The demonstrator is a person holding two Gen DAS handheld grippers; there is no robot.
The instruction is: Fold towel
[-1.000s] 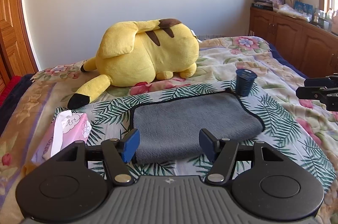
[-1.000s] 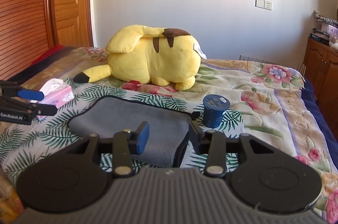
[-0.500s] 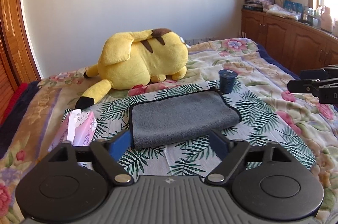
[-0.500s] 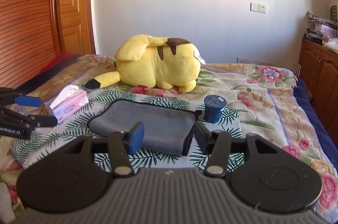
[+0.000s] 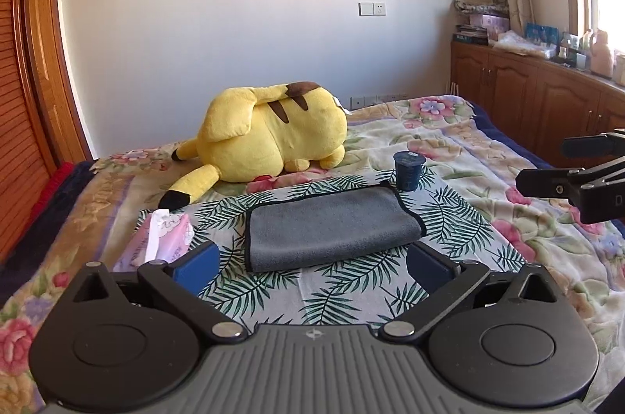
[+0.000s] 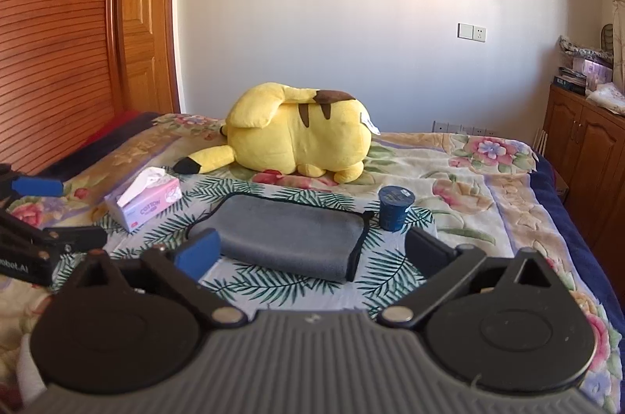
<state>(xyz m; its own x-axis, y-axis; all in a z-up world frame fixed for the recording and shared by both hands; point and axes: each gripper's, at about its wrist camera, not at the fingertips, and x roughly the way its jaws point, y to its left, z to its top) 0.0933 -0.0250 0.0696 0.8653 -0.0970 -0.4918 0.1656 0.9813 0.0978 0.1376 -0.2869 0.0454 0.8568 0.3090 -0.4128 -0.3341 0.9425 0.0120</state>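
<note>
Apparently done: towel (image 5: 332,228) lies folded flat on bed (image 5: 488,175); left claw (image 5: 312,263) and right claw (image 6: 312,248) both released, apart from it.

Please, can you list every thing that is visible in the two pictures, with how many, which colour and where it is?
towel: 1, grey with dark edging, folded flat on the palm-leaf cloth, in front of both grippers
palm-leaf cloth: 1, white and green, spread on the bed under the towel
cup: 1, dark blue, upright at the towel's far right corner
tissue box: 1, pink, left of the towel, a white tissue sticking out
plush toy: 1, yellow with brown stripes, lying behind the towel
bedspread: 1, floral, covers the bed
cabinets: wooden, along the right wall, clutter on top
left gripper: 1, black, blue pads, jaws open, empty
right gripper: 1, black, blue pads, jaws open, empty
</note>
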